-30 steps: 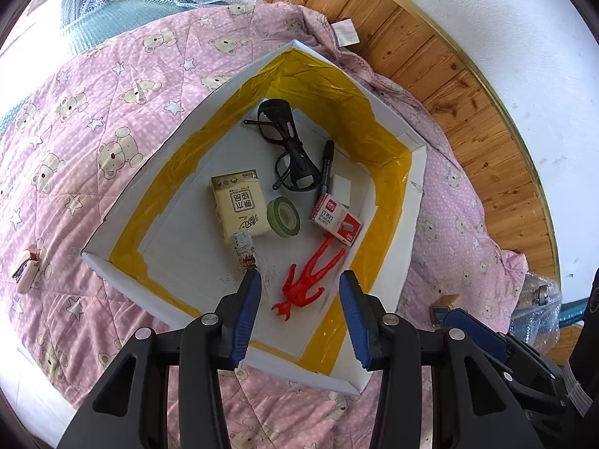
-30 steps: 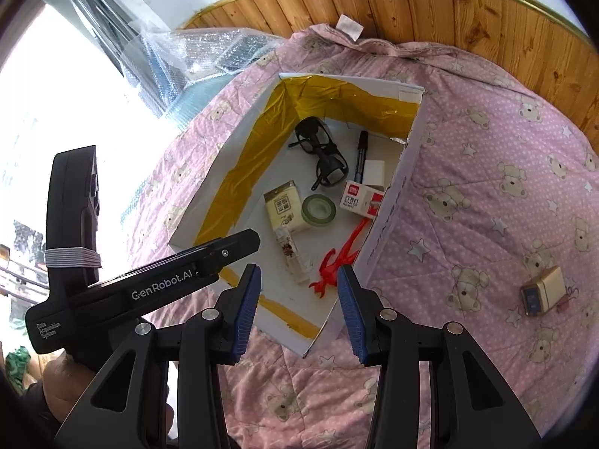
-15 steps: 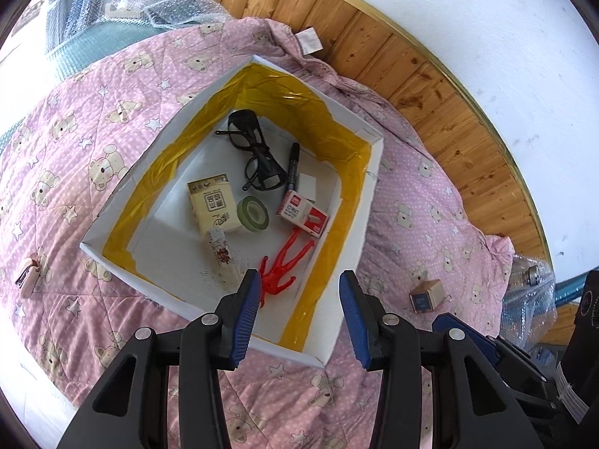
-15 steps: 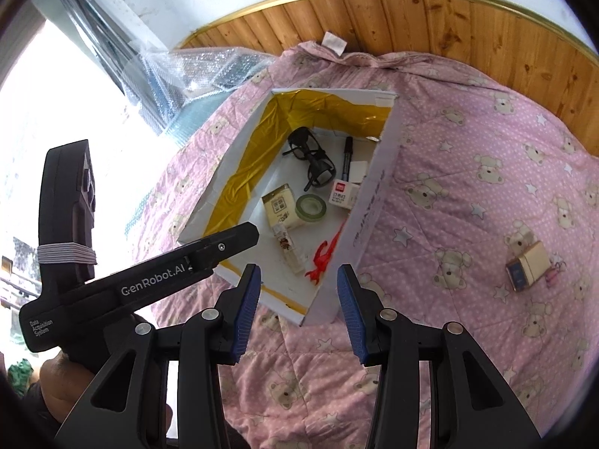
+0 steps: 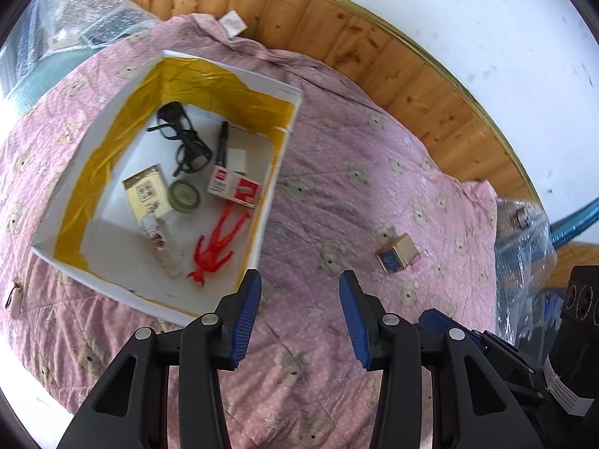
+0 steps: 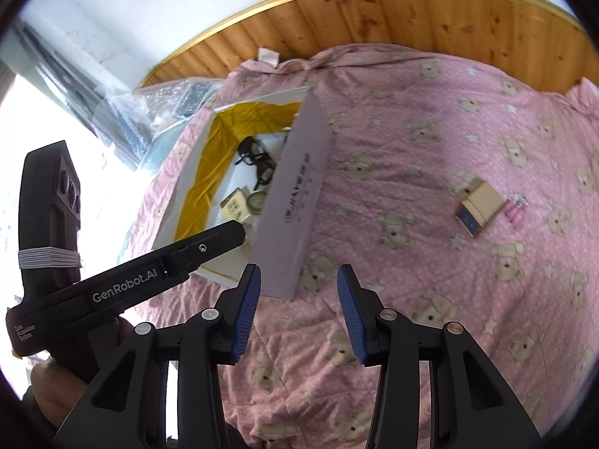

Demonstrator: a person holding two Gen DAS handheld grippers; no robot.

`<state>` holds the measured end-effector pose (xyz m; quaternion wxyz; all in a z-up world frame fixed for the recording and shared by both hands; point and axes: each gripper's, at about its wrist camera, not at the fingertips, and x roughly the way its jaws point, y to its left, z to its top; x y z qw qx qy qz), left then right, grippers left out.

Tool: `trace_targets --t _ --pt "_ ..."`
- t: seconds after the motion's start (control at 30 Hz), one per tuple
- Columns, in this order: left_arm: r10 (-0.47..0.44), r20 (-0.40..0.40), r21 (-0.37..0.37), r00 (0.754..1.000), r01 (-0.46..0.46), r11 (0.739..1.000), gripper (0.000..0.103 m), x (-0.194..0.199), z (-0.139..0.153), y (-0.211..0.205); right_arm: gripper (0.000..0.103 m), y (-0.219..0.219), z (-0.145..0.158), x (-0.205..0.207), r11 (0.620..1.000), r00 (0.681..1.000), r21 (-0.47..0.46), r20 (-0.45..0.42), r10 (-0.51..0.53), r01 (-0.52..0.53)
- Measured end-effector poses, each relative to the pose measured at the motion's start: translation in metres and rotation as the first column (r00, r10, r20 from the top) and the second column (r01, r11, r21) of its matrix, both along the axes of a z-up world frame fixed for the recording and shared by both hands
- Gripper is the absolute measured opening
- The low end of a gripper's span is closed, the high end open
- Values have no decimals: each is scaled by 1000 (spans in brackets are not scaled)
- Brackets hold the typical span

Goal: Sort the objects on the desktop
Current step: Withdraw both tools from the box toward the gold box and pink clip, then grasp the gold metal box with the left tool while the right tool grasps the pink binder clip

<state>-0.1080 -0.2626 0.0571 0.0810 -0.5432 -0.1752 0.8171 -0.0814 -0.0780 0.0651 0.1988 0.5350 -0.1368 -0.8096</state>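
Observation:
A white box [image 5: 279, 164] lined with yellow tape lies on a pink bear-print quilt [image 5: 337, 194]. Inside it are black glasses [image 5: 183, 138], a black marker [image 5: 222, 142], a cream card box [image 5: 146, 191], a green tape roll [image 5: 183, 196], a red-and-white packet [image 5: 234, 187], a small tube [image 5: 161, 239] and a red figure [image 5: 217, 247]. A small tan-and-blue box [image 5: 397, 258] sits on the quilt to the right, also the tan-and-blue box [image 6: 477, 207] beside a pink item [image 6: 514, 211]. My left gripper [image 5: 299, 314] is open just right of the box's near corner. My right gripper [image 6: 297, 308] is open over the quilt, with the white box [image 6: 295, 202] ahead on its left.
A wooden headboard [image 5: 374, 48] and white wall run behind the bed. Bubble-wrap bundles lie at the far left [image 5: 93, 26] and at the right edge [image 5: 524, 232]. A small white clip-like item [image 5: 13, 295] lies on the quilt at left. A hand [image 6: 56, 385] holds the left gripper's body.
Both grippers have pulled back and swung right, away from the box. The box now sits left of each view, and the small tan-and-blue box has come further into view.

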Motion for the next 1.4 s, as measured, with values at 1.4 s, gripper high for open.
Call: trace_targets --t 1.4 --pt "-457 222 38 861 460 887 46 -111 -123 219 46 204 -113 -86 901 880 60 197 -432 429"
